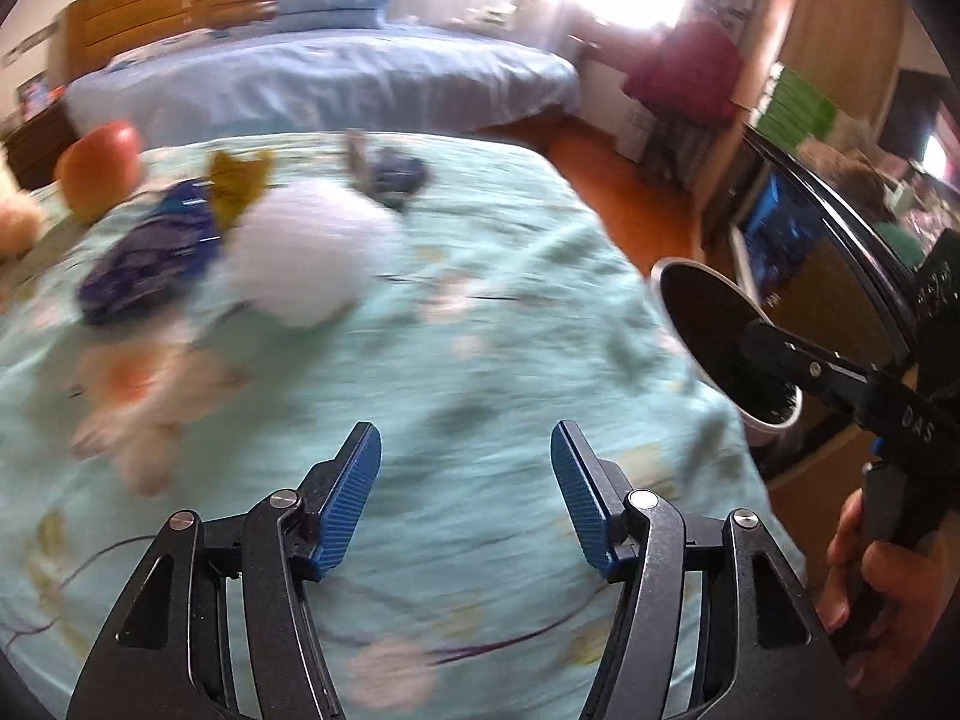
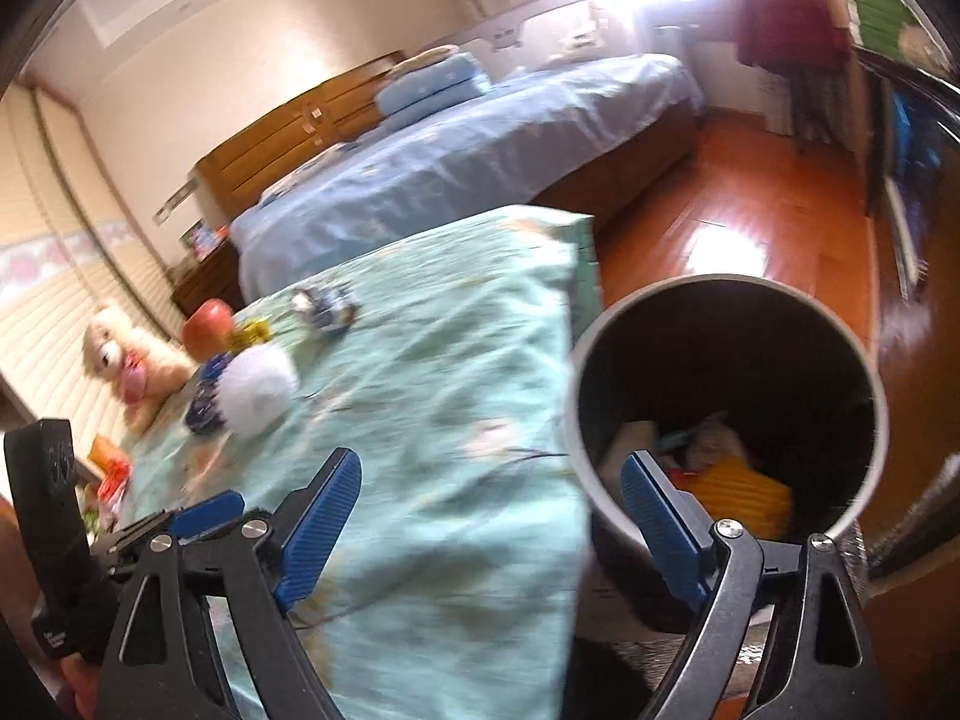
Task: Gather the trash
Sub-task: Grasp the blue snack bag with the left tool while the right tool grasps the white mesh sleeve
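**Trash on the bed cover, bin at the bed edge — both grippers empty**

The trash lies in a loose group on the green floral bed cover (image 1: 480, 360), toward its far left part. A crumpled white wad (image 1: 306, 252) sits nearest; a dark blue wrapper (image 1: 150, 252) touches its left side, with the wrapper's long axis running from near left to far right. A yellow wrapper (image 1: 237, 183) stands just behind the two, and a crumpled blue-and-silver wrapper (image 1: 390, 177) lies apart, farther back to the right. Motion blur makes any print on the wrappers unreadable.

The trash bin (image 2: 879, 414) is a round, white-walled cylinder with a dark interior, positioned just off the right edge of the bed cover, its mouth tilted toward the right wrist camera. It contains collected items, among them a ridged yellow piece (image 2: 744, 492).

The left gripper (image 1: 466, 498) hovers above the cover with its blue-padded jaws spread and nothing between them. The right gripper (image 2: 489, 531) is likewise spread wide and empty, one finger over the cover, the other over the bin mouth. Its body carries the letters "DAS" in the left wrist view.

An apple (image 1: 99, 171) and a plush toy (image 2: 129, 366) rest at the cover's far left. A second bed (image 1: 324, 84) with a blue cover stands beyond.
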`<state>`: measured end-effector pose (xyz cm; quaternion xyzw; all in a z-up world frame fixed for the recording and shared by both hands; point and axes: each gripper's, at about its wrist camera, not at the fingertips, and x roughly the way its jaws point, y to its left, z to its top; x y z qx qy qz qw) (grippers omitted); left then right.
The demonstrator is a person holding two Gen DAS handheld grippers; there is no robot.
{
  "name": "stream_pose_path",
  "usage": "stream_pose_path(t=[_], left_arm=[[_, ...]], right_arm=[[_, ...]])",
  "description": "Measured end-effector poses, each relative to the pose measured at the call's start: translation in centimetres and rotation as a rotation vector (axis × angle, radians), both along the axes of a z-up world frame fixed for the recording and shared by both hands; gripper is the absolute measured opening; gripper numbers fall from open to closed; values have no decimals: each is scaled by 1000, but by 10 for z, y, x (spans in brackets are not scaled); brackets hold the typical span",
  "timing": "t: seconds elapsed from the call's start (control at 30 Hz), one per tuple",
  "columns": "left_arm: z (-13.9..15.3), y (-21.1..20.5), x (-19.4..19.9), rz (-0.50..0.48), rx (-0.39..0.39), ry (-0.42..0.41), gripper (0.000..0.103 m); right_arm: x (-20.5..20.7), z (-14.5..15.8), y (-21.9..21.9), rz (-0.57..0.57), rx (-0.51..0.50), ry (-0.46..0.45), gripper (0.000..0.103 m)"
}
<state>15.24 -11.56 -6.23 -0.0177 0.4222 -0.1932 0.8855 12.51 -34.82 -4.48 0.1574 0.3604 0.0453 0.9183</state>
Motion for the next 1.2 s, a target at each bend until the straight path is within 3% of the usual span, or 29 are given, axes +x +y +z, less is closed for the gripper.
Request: stream_pose_path(t=[0.3, 0.6, 1.03, 1.2], left_arm=[[-3, 66, 5, 147, 9, -13, 68], [-6, 112, 16, 216, 30, -21, 73], [-4, 147, 61, 227, 90, -37, 76], [-5, 153, 85, 177, 108, -36, 77]], right_arm=[[16, -5, 59, 120, -6, 22, 95], [35, -8, 103, 199, -20, 36, 95], [72, -16, 146, 276, -11, 63, 95], [88, -16, 158, 293, -3, 62, 95]])
